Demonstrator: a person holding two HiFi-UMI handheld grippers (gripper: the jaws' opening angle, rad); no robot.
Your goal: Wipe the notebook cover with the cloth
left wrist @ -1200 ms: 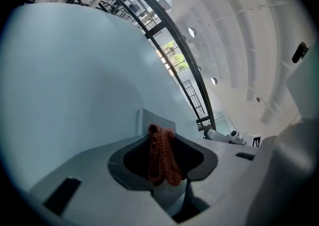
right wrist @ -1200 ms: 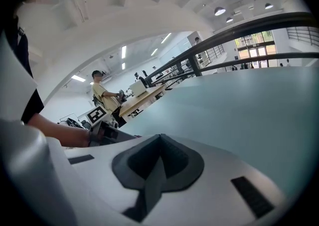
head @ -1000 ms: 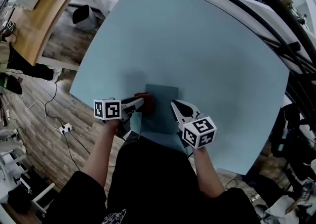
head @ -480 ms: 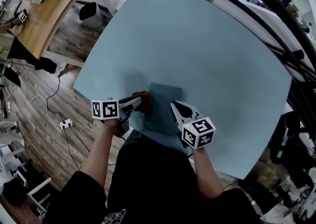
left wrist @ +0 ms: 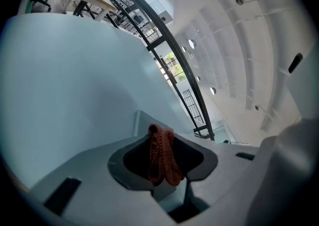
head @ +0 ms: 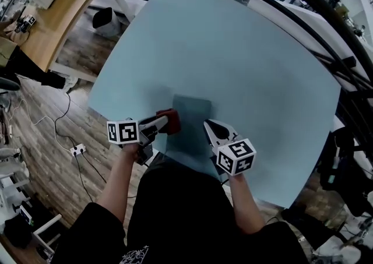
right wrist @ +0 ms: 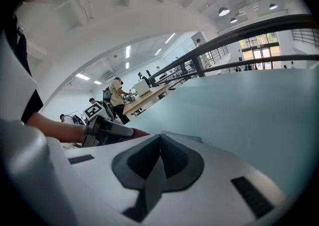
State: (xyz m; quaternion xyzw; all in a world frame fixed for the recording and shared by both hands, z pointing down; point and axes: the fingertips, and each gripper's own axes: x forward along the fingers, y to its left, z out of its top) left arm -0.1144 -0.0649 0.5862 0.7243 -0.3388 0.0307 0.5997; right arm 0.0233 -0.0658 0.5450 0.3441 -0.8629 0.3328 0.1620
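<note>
The left gripper [left wrist: 160, 177] has its 2 jaws pinching a red knitted cloth [left wrist: 159, 150], which bunches up between them and sticks out past the tips. In the head view, low and left of center in the frame, that cloth [head: 169, 119] sits at the upper left edge of the grey-blue notebook [head: 190, 118], and the left gripper [head: 163, 122] reaches in from the left. The right gripper [right wrist: 159, 162] has its 2 jaws pressed together with nothing between them. In the head view the right gripper [head: 210, 127] lies at the notebook's right edge, pointing toward the upper left. The notebook lies flat near the lower edge of the pale blue table [head: 233, 47] that fills the middle of the frame. A black railing [head: 303, 0] curves across the upper right, and wooden floor [head: 52, 134] shows at the left.
</note>
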